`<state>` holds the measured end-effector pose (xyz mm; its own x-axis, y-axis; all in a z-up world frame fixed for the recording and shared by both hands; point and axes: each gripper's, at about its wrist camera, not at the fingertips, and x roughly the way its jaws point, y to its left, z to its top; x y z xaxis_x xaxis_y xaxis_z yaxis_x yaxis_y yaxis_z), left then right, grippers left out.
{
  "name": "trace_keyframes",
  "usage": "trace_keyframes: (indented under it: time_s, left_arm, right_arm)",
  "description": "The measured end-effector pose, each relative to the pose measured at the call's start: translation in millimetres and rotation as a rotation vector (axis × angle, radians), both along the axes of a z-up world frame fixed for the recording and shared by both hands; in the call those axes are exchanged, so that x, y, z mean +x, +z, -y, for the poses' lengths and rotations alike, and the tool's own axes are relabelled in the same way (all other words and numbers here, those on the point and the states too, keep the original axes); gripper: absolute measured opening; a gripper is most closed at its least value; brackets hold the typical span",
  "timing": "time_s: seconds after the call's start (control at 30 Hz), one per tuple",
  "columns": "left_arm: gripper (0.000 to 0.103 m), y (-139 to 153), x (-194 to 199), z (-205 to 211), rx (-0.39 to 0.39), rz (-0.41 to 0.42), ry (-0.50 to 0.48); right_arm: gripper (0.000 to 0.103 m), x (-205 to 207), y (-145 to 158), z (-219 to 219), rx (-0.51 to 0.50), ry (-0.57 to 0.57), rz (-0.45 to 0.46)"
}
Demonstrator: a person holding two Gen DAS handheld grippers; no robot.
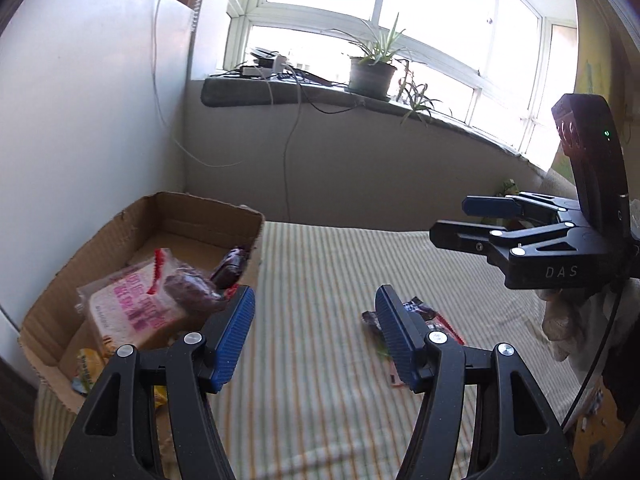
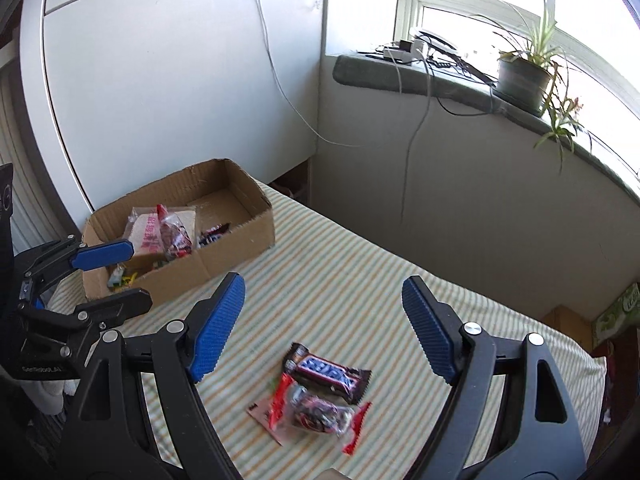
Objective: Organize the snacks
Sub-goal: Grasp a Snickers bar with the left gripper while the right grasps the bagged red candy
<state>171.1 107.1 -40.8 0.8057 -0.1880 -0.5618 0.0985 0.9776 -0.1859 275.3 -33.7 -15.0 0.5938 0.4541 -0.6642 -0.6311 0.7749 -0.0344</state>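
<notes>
A cardboard box (image 2: 240,236) stands at the left of the striped tabletop and holds several wrapped snacks, among them a pink-printed packet (image 1: 132,308) and a dark bar (image 1: 230,266). A Snickers bar (image 2: 328,372) and a clear red-ended packet (image 2: 316,414) lie on the cloth in front of my right gripper (image 2: 324,332), which is open and empty above them. My left gripper (image 1: 316,336) is open and empty beside the box's right wall; the same snacks (image 1: 420,312) lie just behind its right finger. The right gripper also shows in the left wrist view (image 1: 452,220).
A white cabinet (image 2: 160,80) stands behind the box. A windowsill with a potted plant (image 1: 372,68), cables and a charger runs along the back wall. The striped cloth (image 1: 320,264) covers the table between box and snacks. A green box (image 2: 618,312) sits at far right.
</notes>
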Motion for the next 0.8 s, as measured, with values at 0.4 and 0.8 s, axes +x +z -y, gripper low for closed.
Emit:
trace_keyframes:
  time_s: [0.4,0.8]
  left_arm:
    - [0.049,-37.9,67.5,49.5,-0.057,-0.157,-0.169]
    - [0.045,-58.0,79.0,86.2,0.046,-0.219,-0.262]
  right_arm:
    - [0.083,-11.8,-67.3,55.5,0.009,-0.04,-0.189]
    - [0.082,-12.5,-105.7,45.6,0.006,0.008,-0.248]
